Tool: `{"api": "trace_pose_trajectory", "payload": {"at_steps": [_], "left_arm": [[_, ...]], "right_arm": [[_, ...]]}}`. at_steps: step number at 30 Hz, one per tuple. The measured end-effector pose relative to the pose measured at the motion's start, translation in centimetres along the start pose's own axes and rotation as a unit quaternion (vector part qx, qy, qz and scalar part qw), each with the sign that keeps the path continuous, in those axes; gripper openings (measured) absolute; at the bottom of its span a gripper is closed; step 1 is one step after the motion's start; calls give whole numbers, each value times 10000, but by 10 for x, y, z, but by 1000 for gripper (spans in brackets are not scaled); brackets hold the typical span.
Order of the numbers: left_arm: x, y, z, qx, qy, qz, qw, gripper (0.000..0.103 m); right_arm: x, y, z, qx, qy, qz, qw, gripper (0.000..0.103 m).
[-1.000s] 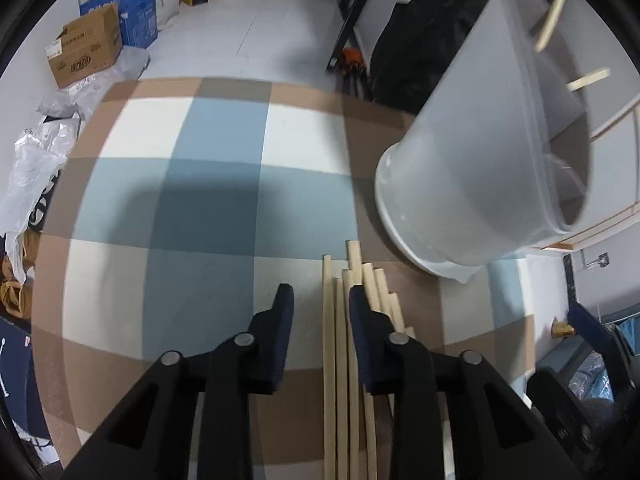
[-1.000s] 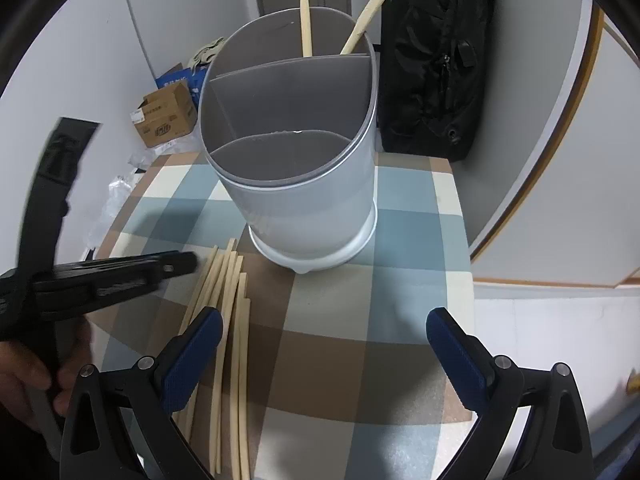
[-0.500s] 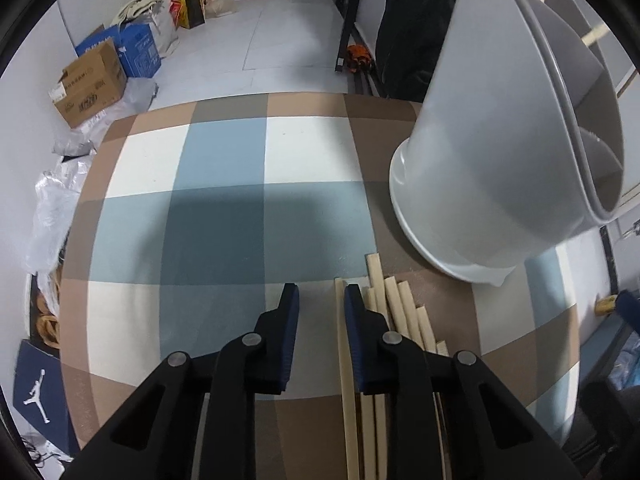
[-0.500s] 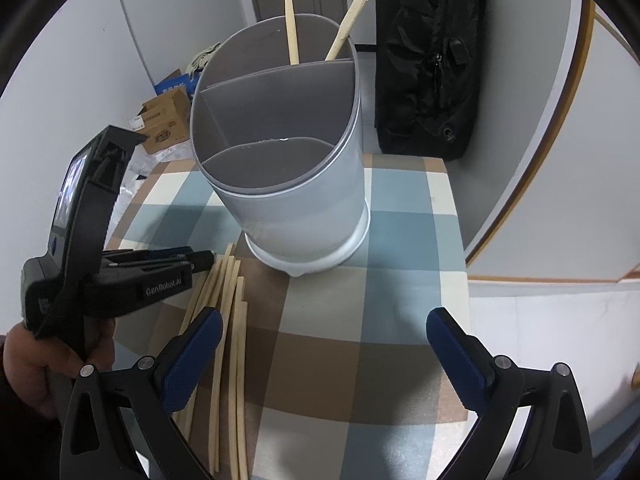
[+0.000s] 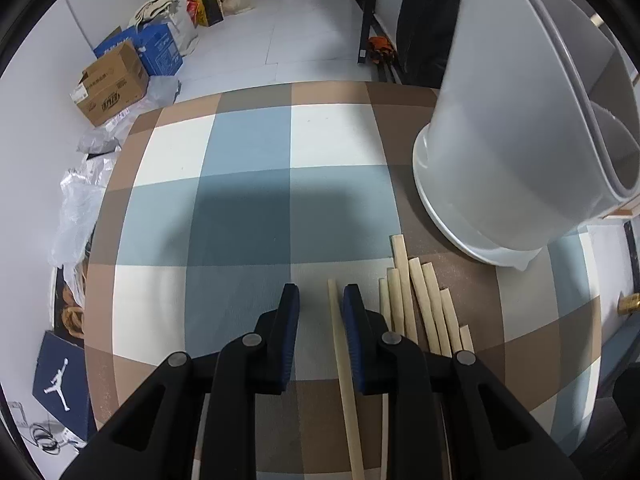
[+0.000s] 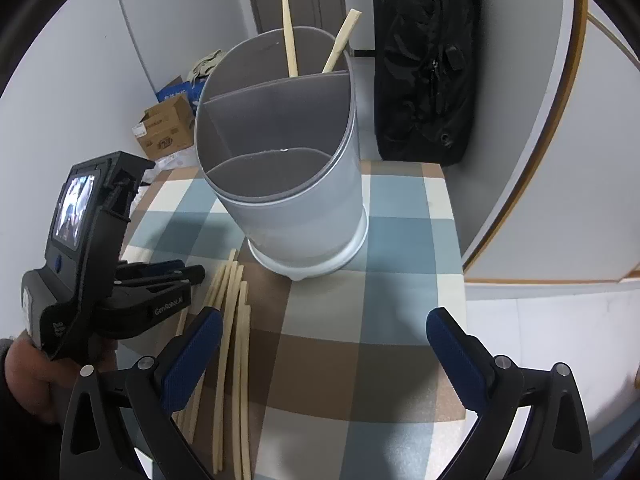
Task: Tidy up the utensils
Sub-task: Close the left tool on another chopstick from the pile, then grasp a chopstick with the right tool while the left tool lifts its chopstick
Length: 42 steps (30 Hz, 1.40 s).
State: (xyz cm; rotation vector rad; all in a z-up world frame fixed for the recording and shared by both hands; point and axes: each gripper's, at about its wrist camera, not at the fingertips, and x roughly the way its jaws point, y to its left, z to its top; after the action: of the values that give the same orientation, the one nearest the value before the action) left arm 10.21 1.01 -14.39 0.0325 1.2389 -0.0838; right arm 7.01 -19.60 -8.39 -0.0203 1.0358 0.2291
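Left gripper (image 5: 320, 300) points down at checked tablecloth (image 5: 248, 208), jaws narrow with gap; single chopstick (image 5: 340, 344) lies between them against right pad, left pad clear, not clamped. Loose chopsticks (image 5: 420, 300) lie in row just right of it, near base of grey divided holder (image 6: 288, 184). Two chopsticks (image 6: 290, 36) stand in holder's far compartment. Right gripper (image 6: 324, 332) hovers wide open, empty, above cloth near holder.

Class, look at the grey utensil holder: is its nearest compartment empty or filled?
Empty: the utensil holder shows bare grey walls there; two chopsticks stand in the far compartment.
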Motion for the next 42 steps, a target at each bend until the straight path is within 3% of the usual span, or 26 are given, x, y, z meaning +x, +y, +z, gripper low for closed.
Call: {"api": "trace_pose_trajectory", "payload": {"at_steps": [2, 3, 12, 15, 20, 23, 30, 42], "left_arm": [[-2, 0, -2, -64, 11, -60, 10000, 15], [-2, -1, -2, -52, 2, -102, 9999, 1], [-16, 12, -3, -360, -185, -402, 9984, 1], [-31, 22, -4, -451, -448, -503, 9967, 1], [-41, 44, -5, -785, -651, -835, 9913, 1], [-43, 52, -6, -957, -681, -1060, 9874, 1], [-48, 68, -3, -1146, -877, -1326, 9806, 1], [-50, 93, -9, -1319, -929, -1588, 9740, 0]], "right_arm": [[-1, -1, 0, 30, 2, 42, 10000, 102], [-1, -1, 0, 43, 10, 72, 10000, 102], [1, 5, -3, 43, 74, 780, 9969, 100], [12, 9, -6, 107, 325, 1078, 9936, 86], [36, 21, -5, 89, 714, 1310, 9888, 51], [43, 31, -1, -45, 725, 1315, 9886, 39], [60, 59, -8, -344, 919, 1461, 9844, 29], [81, 93, 2, -424, 869, 1596, 9824, 27]]}}
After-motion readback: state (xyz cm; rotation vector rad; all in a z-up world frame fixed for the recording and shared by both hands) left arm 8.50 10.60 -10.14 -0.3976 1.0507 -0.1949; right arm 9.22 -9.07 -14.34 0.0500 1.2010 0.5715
